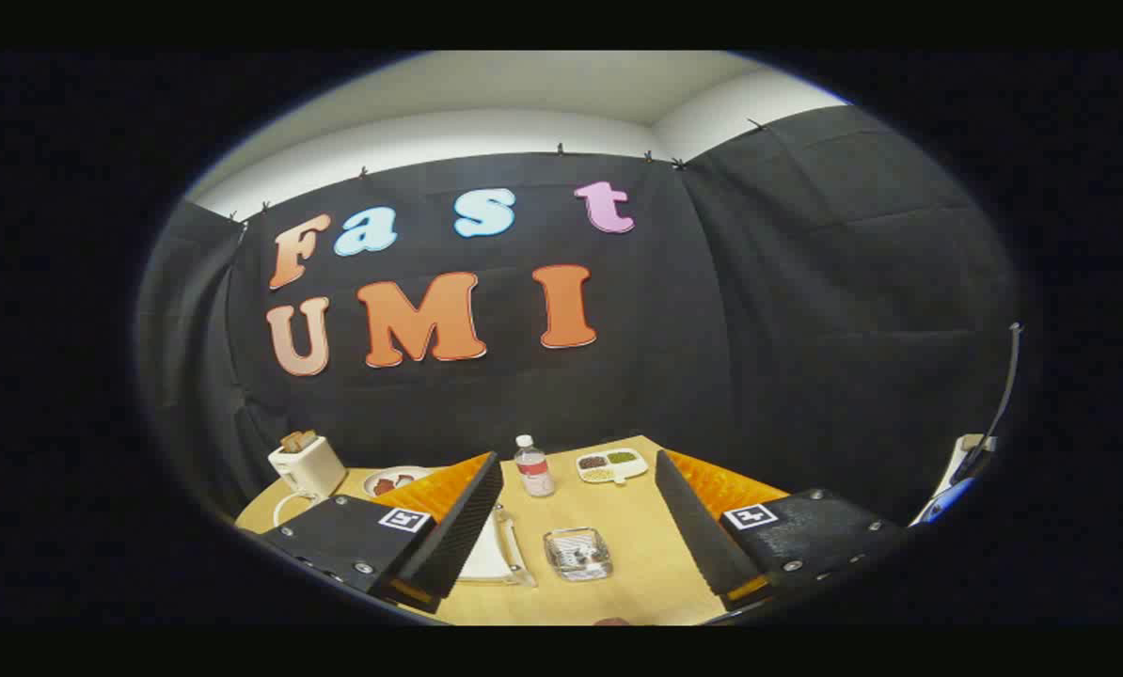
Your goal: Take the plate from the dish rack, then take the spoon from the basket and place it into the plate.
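Note:
My gripper (pixel 577 461) is open and held high over a light wooden table (pixel 637 536), its fingers spread wide with nothing between them. Down between the fingers lies a small clear square container (pixel 577 553) with something dark inside; I cannot tell whether that is the spoon. By the left finger (pixel 449 536) a white plate-like disc (pixel 486 562) stands against a clear rack frame (pixel 516 555), partly hidden by that finger.
Beyond the fingertips stand a small water bottle (pixel 534 467) and a white sectioned dish (pixel 611 464) holding food. Farther left are a white toaster (pixel 306 464) and a round plate (pixel 394 482) with red pieces. A white-and-blue object (pixel 958 475) with a cable is far right.

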Tool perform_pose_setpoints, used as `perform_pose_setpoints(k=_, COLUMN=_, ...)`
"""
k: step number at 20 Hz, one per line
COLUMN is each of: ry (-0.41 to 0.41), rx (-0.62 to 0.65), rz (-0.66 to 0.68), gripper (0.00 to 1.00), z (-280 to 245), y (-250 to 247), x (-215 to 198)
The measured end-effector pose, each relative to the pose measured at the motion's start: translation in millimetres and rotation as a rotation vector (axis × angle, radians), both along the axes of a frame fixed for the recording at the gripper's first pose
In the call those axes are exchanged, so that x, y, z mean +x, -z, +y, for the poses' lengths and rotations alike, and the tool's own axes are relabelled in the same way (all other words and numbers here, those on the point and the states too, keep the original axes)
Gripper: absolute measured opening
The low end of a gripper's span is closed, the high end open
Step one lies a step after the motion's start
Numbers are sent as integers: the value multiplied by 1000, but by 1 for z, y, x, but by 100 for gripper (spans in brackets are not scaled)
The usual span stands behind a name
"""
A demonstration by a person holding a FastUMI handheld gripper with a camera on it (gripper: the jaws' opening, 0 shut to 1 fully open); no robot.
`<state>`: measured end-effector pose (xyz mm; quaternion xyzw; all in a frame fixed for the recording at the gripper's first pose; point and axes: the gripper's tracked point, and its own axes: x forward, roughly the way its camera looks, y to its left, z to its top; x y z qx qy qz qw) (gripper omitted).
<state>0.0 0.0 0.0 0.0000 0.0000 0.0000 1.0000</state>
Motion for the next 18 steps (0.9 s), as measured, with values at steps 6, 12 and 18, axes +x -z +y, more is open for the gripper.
perform_pose_setpoints(k=6, ry=-102, rx=111, rz=71, gripper=97, z=61, y=4, x=-6)
perform_pose_setpoints(k=12, ry=-103, rx=-14, rz=48, gripper=99, z=71, y=-9, x=-2)
perform_pose_setpoints(k=18, ry=-107, rx=-16, rz=72, gripper=99, z=78, y=-5, x=-1)
